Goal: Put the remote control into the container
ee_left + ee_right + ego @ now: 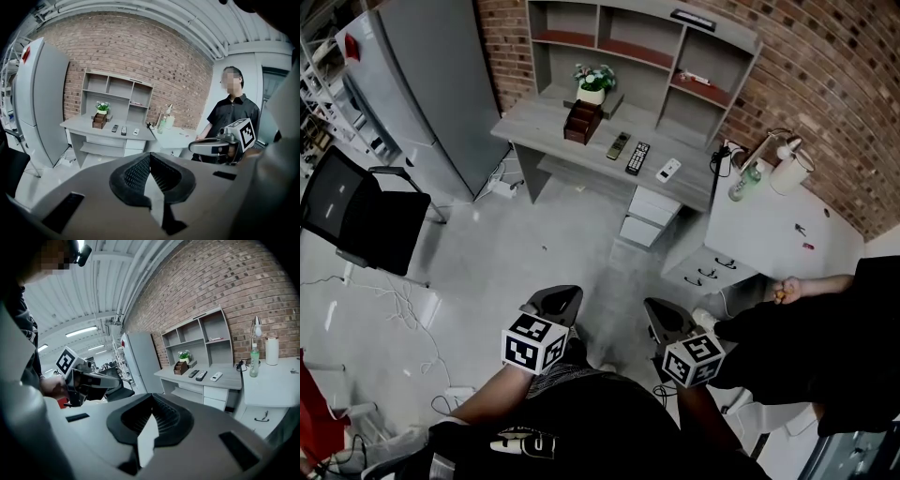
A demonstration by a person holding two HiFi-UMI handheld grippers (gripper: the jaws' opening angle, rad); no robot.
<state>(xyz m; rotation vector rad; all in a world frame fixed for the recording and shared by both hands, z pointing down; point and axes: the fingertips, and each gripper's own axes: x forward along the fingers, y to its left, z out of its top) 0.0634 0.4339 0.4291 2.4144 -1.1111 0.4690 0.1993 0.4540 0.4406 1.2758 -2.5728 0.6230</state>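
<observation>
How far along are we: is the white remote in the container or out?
Out: white remote lies on the desk, apart from the container.

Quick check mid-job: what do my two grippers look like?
The left gripper and right gripper are matching grey shells with black ribbed pads. Each carries a white cube printed with black square markers. The person's top is black.

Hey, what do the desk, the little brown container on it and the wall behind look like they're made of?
Desk: probably laminated board, matte grey, with a flat, even colour.
Container: seems to be wood, dark brown, with open compartments; too small to be sure.
Wall: exposed red brick, with visible mortar lines.
</observation>
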